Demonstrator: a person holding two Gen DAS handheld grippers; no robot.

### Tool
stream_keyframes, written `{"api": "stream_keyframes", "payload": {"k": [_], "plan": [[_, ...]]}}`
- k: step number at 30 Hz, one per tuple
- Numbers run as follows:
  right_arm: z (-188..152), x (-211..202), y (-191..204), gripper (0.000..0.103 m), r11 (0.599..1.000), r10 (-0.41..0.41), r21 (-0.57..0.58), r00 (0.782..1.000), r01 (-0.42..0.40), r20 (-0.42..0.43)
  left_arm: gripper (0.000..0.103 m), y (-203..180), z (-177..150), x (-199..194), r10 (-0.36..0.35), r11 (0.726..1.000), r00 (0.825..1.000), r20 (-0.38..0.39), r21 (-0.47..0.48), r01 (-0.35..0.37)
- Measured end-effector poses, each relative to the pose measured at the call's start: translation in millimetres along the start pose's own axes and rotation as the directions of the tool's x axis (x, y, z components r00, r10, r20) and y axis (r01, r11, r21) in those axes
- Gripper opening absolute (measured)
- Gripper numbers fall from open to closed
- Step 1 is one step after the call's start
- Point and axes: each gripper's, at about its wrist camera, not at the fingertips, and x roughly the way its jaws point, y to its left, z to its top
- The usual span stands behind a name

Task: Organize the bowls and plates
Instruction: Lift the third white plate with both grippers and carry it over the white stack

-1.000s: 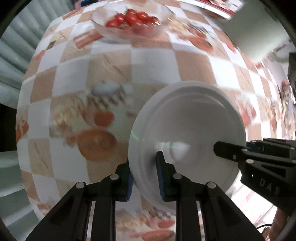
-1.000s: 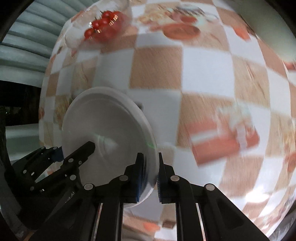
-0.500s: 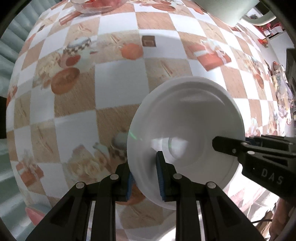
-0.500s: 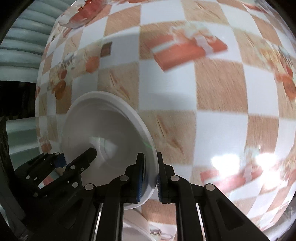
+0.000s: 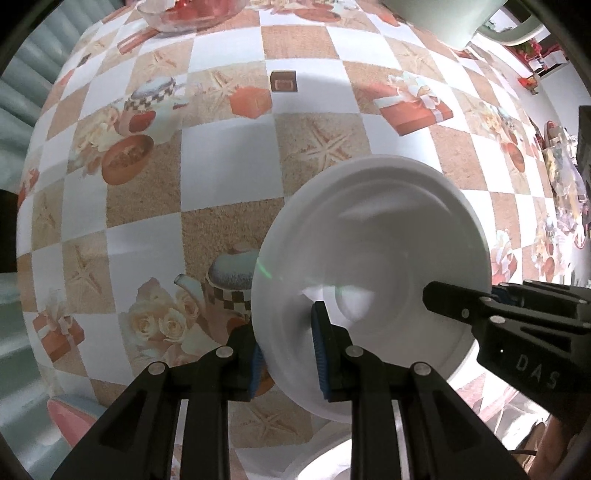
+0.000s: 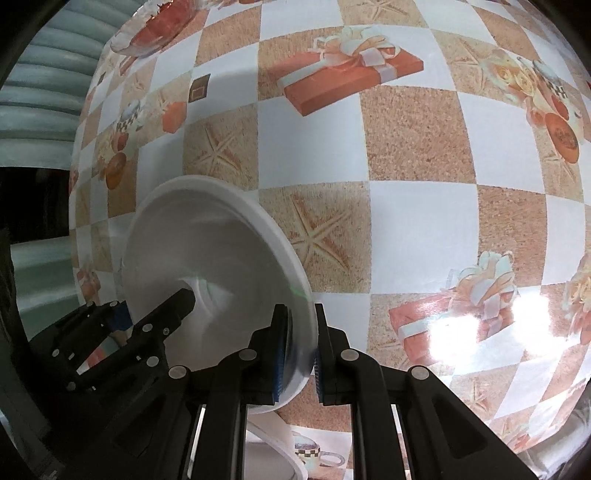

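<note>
- Left wrist view: the left gripper [image 5: 286,349] is clamped on the near edge of a white bowl [image 5: 373,258]. One blue pad is inside the bowl and one is outside.
- In the same view the right gripper [image 5: 436,297] reaches in from the right and bites the other edge of the bowl.
- Right wrist view: the right gripper [image 6: 299,345] has its fingers squeezed together on the thin rim of the white bowl [image 6: 207,258]. The left gripper [image 6: 181,299] holds the far side.
- The bowl is up in the air, tipped a bit, above the checkered tablecloth [image 5: 229,155]. It does not touch the cloth.
- Another white dish [image 6: 273,443] peeks out right under the bowl, at the bottom of the view. I cannot tell if it is a plate or a bowl.
- Far off at the table's edge sits a glass bowl of red tomatoes [image 5: 192,13].
- I think this step is carrying the bowl to where it goes, maybe onto that white dish.
- The next move needs both hands to go down together, keep the bowl flat, line it up over the dish, and only then let go.
</note>
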Motion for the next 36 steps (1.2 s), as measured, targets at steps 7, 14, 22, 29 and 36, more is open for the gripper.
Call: {"api": "stream_keyframes", "payload": {"k": [7,14,22,29,36], "plan": [[-2.7,-28.6,7.4,0.015,1.000,0.006,-0.026,0.999,-0.005,0.046,0.024,-3.0,-1.1,-46.3,0.014,1.000,0.998,0.069,-0.003,-0.013],[-10.8,-65.1,16.7,0.015,0.999,0.026,-0.032,0.995,-0.023,0.098,0.019,0.1,-2.9,-98.9,0.009,1.000,0.988,0.155,-0.010,-0.007],[-31.4,-108.2,29.0,0.015,0.999,0.031,-0.048,0.989,-0.024,0.146,0.019,9.7,-18.2,-129.8,0.000,1.000,0.980,0.198,0.022,-0.005],[-59.9,-134.8,39.5,0.015,0.998,0.019,-0.061,0.986,-0.009,0.166,0.019,8.8,-51.1,-154.9,-0.026,0.999,0.978,0.207,0.046,0.017],[-105.5,-124.4,47.6,0.015,0.995,-0.030,-0.087,0.990,0.042,0.137,0.020,5.2,-86.4,-150.7,-0.021,0.993,0.986,0.167,0.121,0.000]]}}
